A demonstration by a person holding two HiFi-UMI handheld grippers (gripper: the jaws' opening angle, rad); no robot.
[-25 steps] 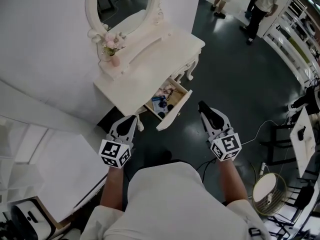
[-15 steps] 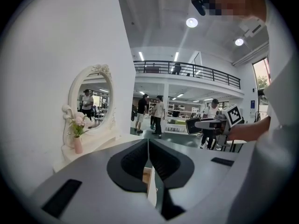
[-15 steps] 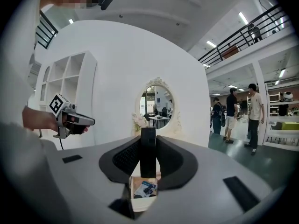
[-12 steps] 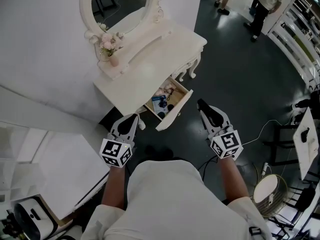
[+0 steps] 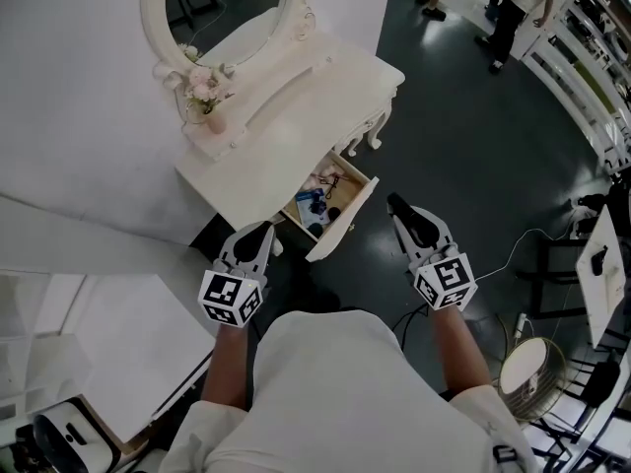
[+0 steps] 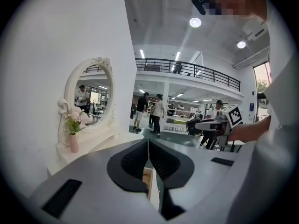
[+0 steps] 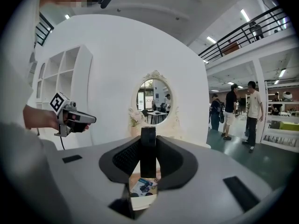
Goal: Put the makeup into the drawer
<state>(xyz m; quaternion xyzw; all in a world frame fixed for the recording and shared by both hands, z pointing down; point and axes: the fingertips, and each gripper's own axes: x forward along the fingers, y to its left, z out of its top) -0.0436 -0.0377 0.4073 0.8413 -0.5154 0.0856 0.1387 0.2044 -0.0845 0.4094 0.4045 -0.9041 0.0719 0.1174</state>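
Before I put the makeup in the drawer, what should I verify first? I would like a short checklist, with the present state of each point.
1. Drawer open: ok, it stands pulled out of the white dressing table.
2. Right tool holds the makeup: ok, jaws shut on a black makeup item.
3. Left tool out of the way: ok, shut, empty, at the drawer's other side.
4. Way from right tool to drawer free: ok, only dark floor lies between.
5. Room left inside the drawer: cannot tell, several small items already lie there.
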